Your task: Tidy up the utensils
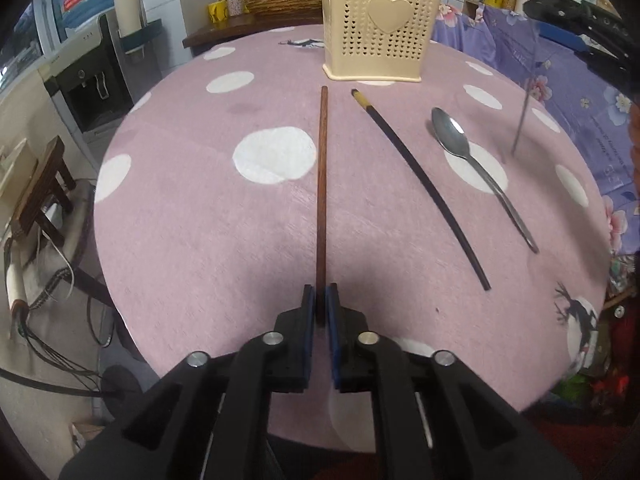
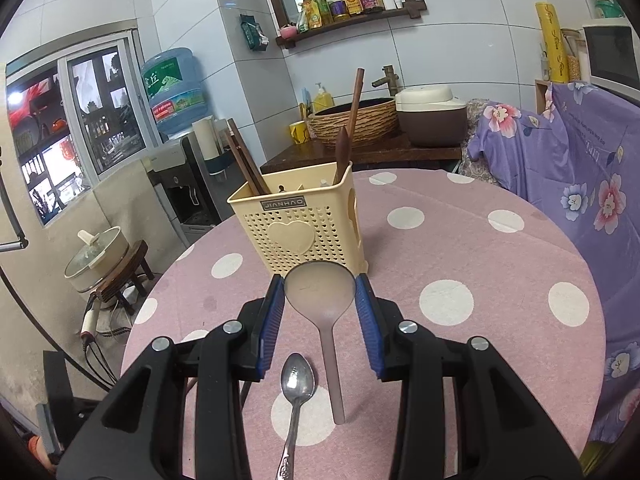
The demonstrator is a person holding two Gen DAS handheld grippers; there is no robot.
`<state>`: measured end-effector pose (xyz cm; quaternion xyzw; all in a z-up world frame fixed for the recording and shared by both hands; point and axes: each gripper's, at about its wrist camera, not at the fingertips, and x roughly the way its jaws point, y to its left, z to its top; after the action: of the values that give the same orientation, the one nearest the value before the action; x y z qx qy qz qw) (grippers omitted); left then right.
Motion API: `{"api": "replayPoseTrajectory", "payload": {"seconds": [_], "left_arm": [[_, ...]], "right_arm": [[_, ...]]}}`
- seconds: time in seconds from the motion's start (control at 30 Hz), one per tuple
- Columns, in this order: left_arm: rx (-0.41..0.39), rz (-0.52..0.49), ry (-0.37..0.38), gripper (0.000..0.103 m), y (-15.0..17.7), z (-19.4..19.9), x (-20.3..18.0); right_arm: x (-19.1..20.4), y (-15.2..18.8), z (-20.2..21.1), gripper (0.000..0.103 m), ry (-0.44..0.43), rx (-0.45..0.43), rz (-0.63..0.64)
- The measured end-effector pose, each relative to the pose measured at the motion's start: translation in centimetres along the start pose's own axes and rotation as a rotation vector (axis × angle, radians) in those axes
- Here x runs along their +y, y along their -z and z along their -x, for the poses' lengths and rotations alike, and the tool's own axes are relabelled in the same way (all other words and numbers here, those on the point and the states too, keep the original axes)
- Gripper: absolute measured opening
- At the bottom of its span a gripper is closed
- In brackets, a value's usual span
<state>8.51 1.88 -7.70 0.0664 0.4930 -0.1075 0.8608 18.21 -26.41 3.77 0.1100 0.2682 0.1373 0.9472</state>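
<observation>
Straddling: the left hand-held gripper (image 1: 320, 300) has its blue pads on either side of the near end of a brown wooden chopstick (image 1: 322, 184); a thin gap shows at each pad, so the jaws stand narrowly parted and do not pinch it.
Brown chopstick: lies flat on the worktop (image 1: 192, 216), running from the jaws straight toward the cream utensil holder (image 1: 378, 28) at the far edge.
Black chopstick (image 1: 420, 184): flat on the pink dotted cloth, just beside the brown one on its right, yellow-banded tip toward the holder.
Metal spoon (image 1: 454, 136): further right, bowl toward the holder, handle pointing at the near right edge.
Right hand-held gripper (image 2: 320, 280): its pads pinch the rim of a translucent rice paddle (image 2: 320, 292) held above the worktop, handle hanging toward the camera.
Holder in the right wrist view: just beyond the paddle's head, with dark wooden utensils (image 2: 352, 120) standing in its compartments.
Spoon in the right wrist view: lies on the cloth below the jaws, beside the paddle's handle.
</observation>
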Motion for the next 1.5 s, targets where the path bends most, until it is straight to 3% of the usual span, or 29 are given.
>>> {"api": "replayPoseTrajectory", "payload": {"seconds": [0.07, 0.13, 0.2, 0.37, 0.5, 0.6, 0.8, 1.07, 1.3, 1.5], "left_arm": [[-0.022, 0.001, -0.018, 0.073, -1.0, 0.1, 0.3], [-0.107, -0.014, -0.035, 0.074, -2.8, 0.5, 0.3], [-0.134, -0.044, -0.031, 0.072, -5.3, -0.4, 0.1], [-0.065, -0.026, 0.011, 0.04, -11.2, -5.9, 0.5], [-0.079, -0.041, -0.008, 0.04, -14.0, -8.0, 0.0], [-0.049, -0.026, -0.011, 0.036, -14.7, -9.5, -0.1], [-0.078, -0.022, -0.031, 0.032, -15.5, -9.9, -0.7], [-0.09, -0.062, -0.049, 0.009, -16.1, -10.3, -2.1], [-0.087, -0.054, -0.062, 0.008, -16.5, -10.4, -2.1], [-0.205, 0.009, -0.023, 0.008, -17.1, -5.9, -0.7]], "right_arm": [[0.1, 0.1, 0.0, 0.037, -0.002, 0.001, 0.001], [0.2, 0.1, 0.0, 0.037, -0.002, 0.005, 0.001], [0.1, 0.3, 0.2, 0.037, 0.002, 0.005, -0.001], [-0.1, 0.8, 0.7, 0.037, 0.006, 0.01, -0.012], [-0.1, 1.1, 0.7, 0.037, 0.008, 0.014, -0.012], [-0.3, 1.1, 0.6, 0.037, 0.008, 0.019, -0.017], [-0.1, 0.9, 0.4, 0.037, 0.008, 0.019, -0.018], [0.0, 0.4, 0.3, 0.037, 0.003, 0.008, -0.015], [0.1, 0.7, 0.3, 0.037, 0.01, 0.015, -0.02], [0.0, 0.6, 0.6, 0.037, 0.008, 0.002, -0.02]]}}
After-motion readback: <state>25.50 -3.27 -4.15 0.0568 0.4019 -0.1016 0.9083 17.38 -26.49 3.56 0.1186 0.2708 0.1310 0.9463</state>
